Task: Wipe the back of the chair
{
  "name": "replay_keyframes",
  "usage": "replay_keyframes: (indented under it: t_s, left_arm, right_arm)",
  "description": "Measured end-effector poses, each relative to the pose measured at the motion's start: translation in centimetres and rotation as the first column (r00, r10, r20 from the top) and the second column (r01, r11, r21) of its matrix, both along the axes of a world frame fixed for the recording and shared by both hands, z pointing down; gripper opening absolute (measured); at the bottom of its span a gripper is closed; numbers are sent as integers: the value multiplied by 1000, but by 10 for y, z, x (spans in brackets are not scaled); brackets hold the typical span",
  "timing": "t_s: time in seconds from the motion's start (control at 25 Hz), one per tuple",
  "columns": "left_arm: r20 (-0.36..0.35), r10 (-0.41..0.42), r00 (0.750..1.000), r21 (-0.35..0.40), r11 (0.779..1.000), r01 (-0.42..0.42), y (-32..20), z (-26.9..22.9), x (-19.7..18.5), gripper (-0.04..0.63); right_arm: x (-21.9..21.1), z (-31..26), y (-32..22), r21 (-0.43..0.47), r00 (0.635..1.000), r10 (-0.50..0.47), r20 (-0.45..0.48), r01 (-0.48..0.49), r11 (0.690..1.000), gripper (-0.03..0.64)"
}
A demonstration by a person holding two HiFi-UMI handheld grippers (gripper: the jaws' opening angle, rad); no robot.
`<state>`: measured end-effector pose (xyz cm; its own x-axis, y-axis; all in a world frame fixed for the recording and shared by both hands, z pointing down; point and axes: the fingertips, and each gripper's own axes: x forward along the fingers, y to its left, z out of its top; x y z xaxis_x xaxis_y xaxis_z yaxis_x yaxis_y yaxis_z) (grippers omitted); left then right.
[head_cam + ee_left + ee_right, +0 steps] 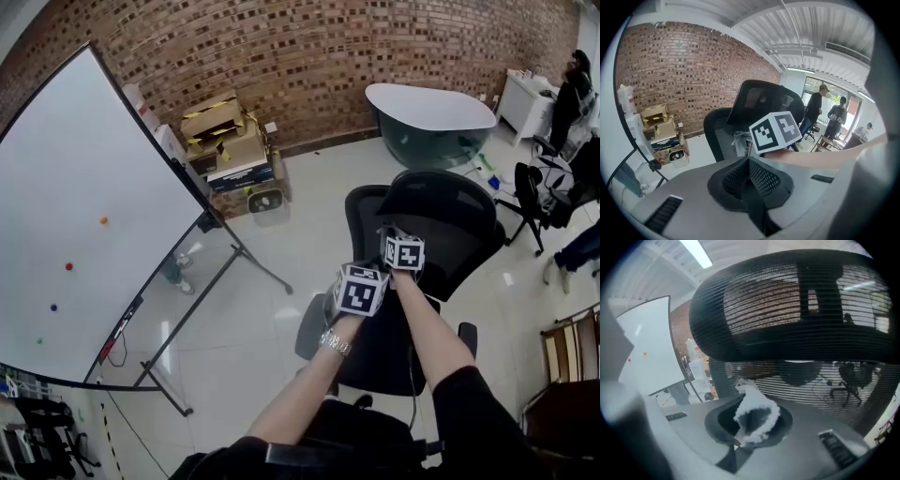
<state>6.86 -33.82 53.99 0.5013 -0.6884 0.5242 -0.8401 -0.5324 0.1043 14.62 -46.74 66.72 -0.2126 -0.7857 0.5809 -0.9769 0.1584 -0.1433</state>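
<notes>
A black mesh office chair (441, 220) stands in front of me with its back towards me. My right gripper (403, 251) is up against the chair's back, shut on a white cloth (752, 416) that bunches between its jaws. The curved mesh upper back (787, 310) fills the right gripper view just beyond the cloth. Just left of it and slightly lower, my left gripper (361, 289) has its jaws together with nothing between them. In the left gripper view, the right gripper's marker cube (776, 131) and a bit of the cloth (740, 140) show against the chair back (764, 101).
A large whiteboard (84, 234) on a wheeled stand is at the left. Cardboard boxes (225, 141) sit by the brick wall. A white-and-dark tub (431, 117) lies behind the chair. Another office chair (539, 187) and people (572, 84) are at the right, and a wooden chair (567, 347) nearer.
</notes>
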Motion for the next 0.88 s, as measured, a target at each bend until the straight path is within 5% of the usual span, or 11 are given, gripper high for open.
replay_keyframes:
  t_s: [0.36, 0.64, 0.76, 0.88]
  left_arm:
    - [-16, 38, 999, 2, 999, -38, 2, -4, 13, -4]
    - [-20, 80, 997, 9, 997, -80, 10, -3, 31, -4]
    - [-24, 89, 996, -7, 996, -89, 14, 1, 36, -5]
    - [-32, 90, 995, -25, 996, -91, 16, 6, 41, -3]
  right_arm:
    - [166, 9, 33, -18, 971, 221, -95, -224, 974, 29]
    - [317, -2, 98, -3, 881, 446, -156, -452, 892, 29]
    - [348, -6, 120, -2, 837, 527, -151, -533, 846, 29]
    - [326, -10, 119, 11, 846, 521, -115, -523, 852, 29]
